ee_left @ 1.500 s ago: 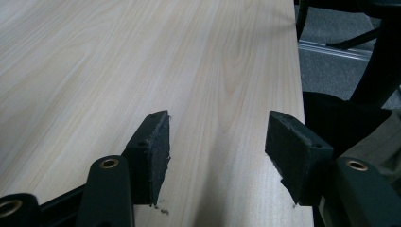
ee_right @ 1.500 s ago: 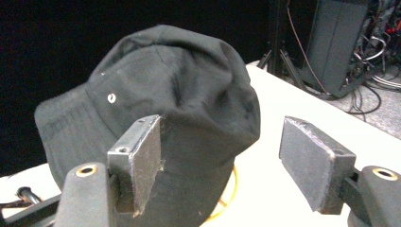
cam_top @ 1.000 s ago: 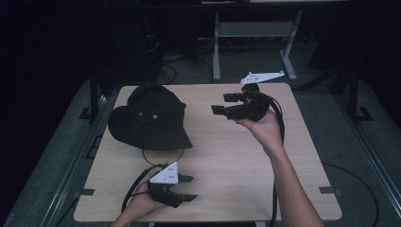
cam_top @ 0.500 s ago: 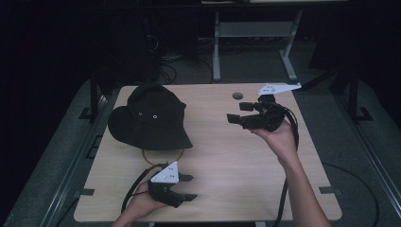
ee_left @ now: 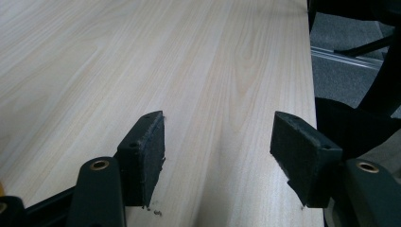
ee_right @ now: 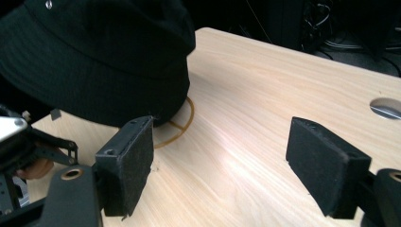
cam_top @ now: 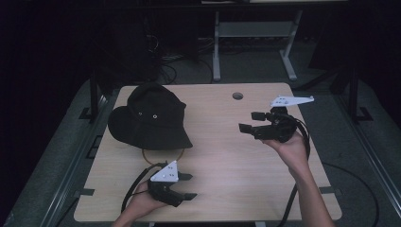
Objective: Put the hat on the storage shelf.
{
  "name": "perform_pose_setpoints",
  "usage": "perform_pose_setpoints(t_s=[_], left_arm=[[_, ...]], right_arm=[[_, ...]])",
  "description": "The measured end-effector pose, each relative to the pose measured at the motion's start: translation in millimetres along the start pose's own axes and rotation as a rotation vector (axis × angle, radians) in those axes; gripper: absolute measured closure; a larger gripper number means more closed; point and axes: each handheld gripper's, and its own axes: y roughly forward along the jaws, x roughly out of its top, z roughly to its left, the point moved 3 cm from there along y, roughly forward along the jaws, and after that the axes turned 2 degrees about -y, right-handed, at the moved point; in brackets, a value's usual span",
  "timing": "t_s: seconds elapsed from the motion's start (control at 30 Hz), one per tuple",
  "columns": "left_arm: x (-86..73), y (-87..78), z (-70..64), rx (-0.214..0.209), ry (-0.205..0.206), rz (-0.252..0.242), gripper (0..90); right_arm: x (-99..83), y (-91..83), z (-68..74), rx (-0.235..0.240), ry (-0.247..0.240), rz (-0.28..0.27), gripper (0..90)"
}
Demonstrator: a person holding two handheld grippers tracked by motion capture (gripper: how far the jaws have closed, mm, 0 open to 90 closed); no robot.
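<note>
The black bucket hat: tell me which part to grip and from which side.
Grip the brim of the black bucket hat at its right edge, coming in low from the right with the right gripper, whose jaws are open and already face it. The brim is thin and flares out over the table, so it should fit between the pads; the domed crown looks too wide.

Left gripper (cam_top: 187, 185) rests low, right gripper (cam_top: 249, 121) raised, both fingers spread.
</note>
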Motion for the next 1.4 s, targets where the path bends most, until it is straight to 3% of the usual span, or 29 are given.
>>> perform_pose_setpoints(t_s=[0.8, 1.4], left_arm=[[-2.2, 0.2, 2.7, 0.021, -0.020, 0.010, 32.8], [-4.8, 5.2, 4.0, 0.029, -0.040, 0.035, 28.5]], right_arm=[[-69.2, -27.5, -24.2, -0.051, 0.082, 0.023, 20.9], [-121.0, -42.9, -31.8, -0.083, 0.129, 0.040, 18.1]])
